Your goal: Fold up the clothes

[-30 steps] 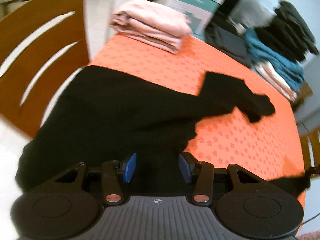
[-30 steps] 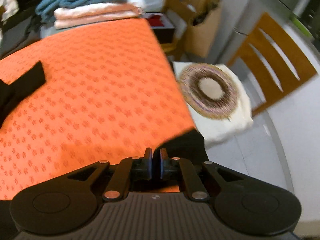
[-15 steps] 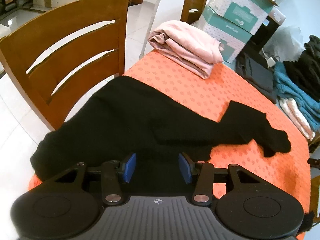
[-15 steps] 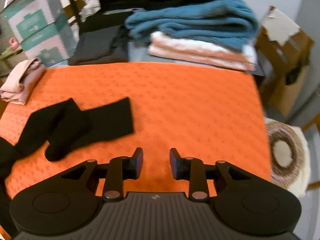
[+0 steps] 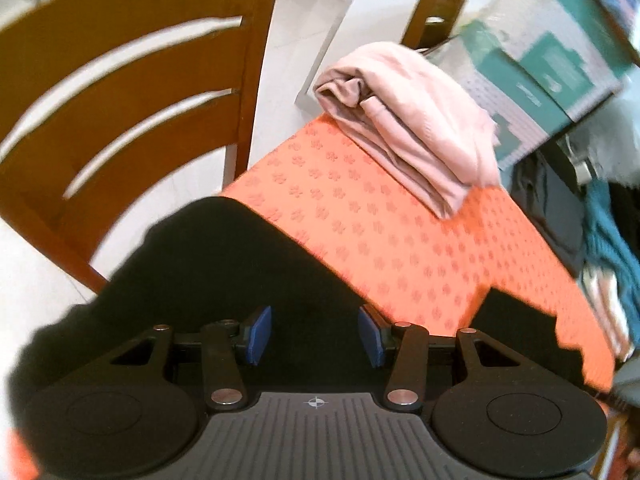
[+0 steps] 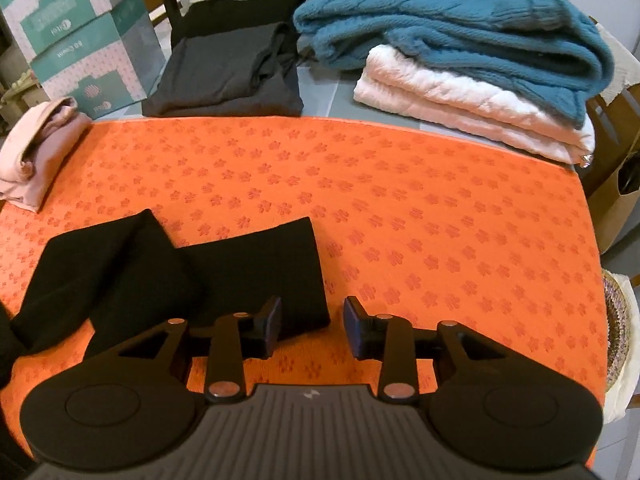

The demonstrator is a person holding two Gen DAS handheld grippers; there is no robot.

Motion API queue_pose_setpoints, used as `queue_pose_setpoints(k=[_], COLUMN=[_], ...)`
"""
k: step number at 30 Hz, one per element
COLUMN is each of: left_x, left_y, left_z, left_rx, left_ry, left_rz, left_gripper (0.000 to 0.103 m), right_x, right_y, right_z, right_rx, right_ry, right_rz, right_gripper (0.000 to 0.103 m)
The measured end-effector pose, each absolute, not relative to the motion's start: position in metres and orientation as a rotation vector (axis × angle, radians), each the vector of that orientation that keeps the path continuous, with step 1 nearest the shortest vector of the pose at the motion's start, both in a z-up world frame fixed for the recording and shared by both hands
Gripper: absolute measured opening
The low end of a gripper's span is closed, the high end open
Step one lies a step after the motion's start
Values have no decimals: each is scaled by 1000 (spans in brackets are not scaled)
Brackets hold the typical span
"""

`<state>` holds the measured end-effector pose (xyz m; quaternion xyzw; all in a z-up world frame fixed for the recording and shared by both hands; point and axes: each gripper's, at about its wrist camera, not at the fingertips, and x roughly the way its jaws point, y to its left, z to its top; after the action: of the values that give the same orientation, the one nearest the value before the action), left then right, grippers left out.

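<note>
Your black garment (image 6: pixel 160 272) lies long-axis along the table's (image 6: pixel 400 200) near edge, body at the left corner. Both grippers gape empty: the right (image 6: pixel 312 322) just beside the sleeve end, the left (image 5: pixel 315 334) over the body.

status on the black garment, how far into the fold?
Done: folded pink garment sits at the table corner; teal sweater and grey garment lie stacked behind. In hand: nothing; left gripper and right gripper are open. Left: black garment lies spread on the orange tablecloth, sleeves overlapping, body unfolded.
</note>
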<state>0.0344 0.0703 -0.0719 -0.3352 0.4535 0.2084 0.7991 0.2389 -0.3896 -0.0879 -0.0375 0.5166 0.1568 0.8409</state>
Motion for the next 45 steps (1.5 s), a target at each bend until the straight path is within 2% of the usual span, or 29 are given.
queue_pose_setpoints(k=[4,8,16,18,19,20,21,22,23,24,32,45], left_x=[62,80,105,106,105,105,104,104,103,103,99,92], left_y=[76,74,51,44,42,45,47,50,53,55,77,93], left_z=[-88,-95,-95,-96,-96,-96,-95,-95,-95,-94,-92,-99], left_rx=[-774,-739,-528,-468,-434,-438,-441,-445,-448,-452,-479,-537], left_ry=[1022,1050,1116,1115,1110,1099,1088,1077,1066,1055,967,914], left_rz=[487,529,589,615,630,631,633,634,635,636,646,632], left_gripper=[51,55,54,42,29,11,4,4,4,4,4,8], right_x=[247,251,251,250,249,248,248,247,246,245,231,194], right_y=[-382,-372,-356,-354,-353,-353,-354,-354,-354,-354,-379,-498], right_z=[-94,-99,-109,-111,-111,-111,-111,-111,-110,-110,-78,4], right_rx=[-95,-133,-179,-184,-186,-187,-181,-180,-184,-177,-121,-92], right_ry=[1096,1099,1098,1092,1087,1082,1079,1075,1072,1073,1005,846], right_rz=[328,333,358,353,352,352,353,349,342,351,319,5], right_gripper=[49,50,50,50,49,45,32,26,13,7,5,5])
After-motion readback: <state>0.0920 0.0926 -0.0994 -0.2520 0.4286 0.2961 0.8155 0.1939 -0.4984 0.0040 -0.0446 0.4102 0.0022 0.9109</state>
